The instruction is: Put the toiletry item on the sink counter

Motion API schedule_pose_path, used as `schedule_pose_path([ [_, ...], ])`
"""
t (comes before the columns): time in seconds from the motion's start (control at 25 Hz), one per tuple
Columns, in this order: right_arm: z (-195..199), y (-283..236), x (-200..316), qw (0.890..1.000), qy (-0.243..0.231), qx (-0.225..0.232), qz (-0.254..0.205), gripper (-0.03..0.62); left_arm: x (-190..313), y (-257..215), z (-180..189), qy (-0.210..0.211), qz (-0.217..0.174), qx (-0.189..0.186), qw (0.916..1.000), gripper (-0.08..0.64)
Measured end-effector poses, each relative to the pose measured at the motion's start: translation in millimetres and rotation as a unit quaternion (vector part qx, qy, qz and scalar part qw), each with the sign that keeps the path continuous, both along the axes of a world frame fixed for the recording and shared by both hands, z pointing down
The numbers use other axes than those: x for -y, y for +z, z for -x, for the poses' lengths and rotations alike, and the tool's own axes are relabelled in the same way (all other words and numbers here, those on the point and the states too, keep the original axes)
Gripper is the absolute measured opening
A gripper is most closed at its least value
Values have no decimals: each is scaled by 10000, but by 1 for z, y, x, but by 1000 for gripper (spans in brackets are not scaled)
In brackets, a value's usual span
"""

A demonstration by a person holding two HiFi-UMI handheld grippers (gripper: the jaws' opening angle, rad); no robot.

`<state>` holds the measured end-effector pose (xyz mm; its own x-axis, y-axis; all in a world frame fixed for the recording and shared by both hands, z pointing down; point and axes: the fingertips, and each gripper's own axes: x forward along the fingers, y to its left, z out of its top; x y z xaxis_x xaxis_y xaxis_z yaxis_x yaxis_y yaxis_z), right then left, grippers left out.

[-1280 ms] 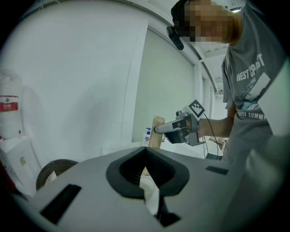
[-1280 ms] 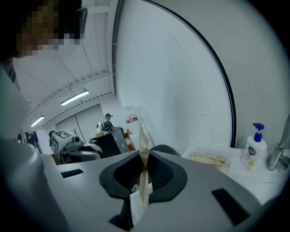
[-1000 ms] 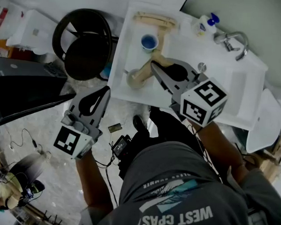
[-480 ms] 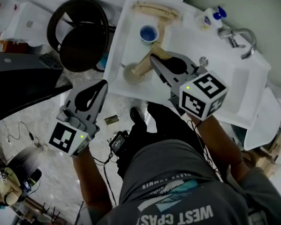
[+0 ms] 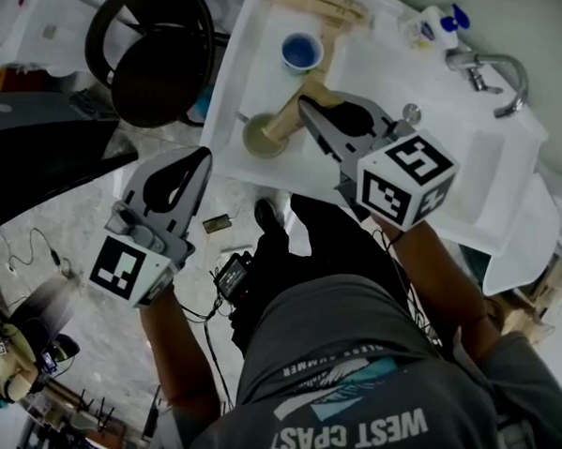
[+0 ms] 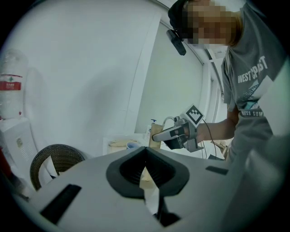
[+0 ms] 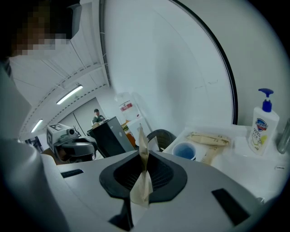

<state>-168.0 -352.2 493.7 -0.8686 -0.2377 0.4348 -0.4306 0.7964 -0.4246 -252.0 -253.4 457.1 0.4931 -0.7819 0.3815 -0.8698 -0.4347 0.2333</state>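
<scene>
Clamping a thin tan paper packet (image 7: 142, 179) edge-on between its pads, the right claw (image 5: 304, 105) grips it so that the paper sticks up past the jaw tips. Seen from the left claw's camera, the packet (image 6: 155, 138) shows its broad side just off the right claw's tip. In the head view that tip stands over the near left part of the white sink counter (image 5: 255, 86). I cannot tell whether the packet touches the top.

Just ahead of the tip on the counter is a round dish (image 5: 259, 136), and a blue cup (image 5: 301, 53) stands farther back. More flat tan packets (image 5: 321, 3) lie along the rear edge. A pump bottle (image 5: 428, 28) stands by the tap (image 5: 495, 75), to the right.

The left claw (image 5: 206, 156) hangs off the counter, over the floor beside its left edge. Its jaw tips are drawn together, with no item sticking out. A pale sliver shows in the slit behind the tips; what it is cannot be made out. A dark woven basket (image 5: 154, 53) sits on the floor, left of the counter.
</scene>
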Motion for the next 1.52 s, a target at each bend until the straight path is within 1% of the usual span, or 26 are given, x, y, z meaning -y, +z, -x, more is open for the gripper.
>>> schedule_pose_path([
  [0.72,16,47,1,9990,-85,-406,190,54,3,29,16,-111,194,-199,9996,2],
  [1.04,18,64,-5,9974,-220,-678,100,54,1,34,15,-90,249,-252,9993,3],
  [1.08,17,65,-5,9972,-219,-705,83,58,1,34,15,-87,257,-256,9993,2],
  [1.12,16,66,-4,9971,-206,-726,62,82,1,35,15,-84,263,-258,9993,2],
  [1.16,16,66,-3,9971,-184,-741,39,119,1,35,15,-80,267,-256,9993,2],
  [1.24,15,66,0,9971,-128,-744,-8,147,1,35,15,-68,264,-248,9993,2],
  [1.32,13,65,3,9973,-68,-732,-56,166,1,35,16,-56,254,-239,9994,2],
  [1.52,6,55,3,9975,70,-676,-201,181,-4,28,12,-21,162,-181,9997,2],
])
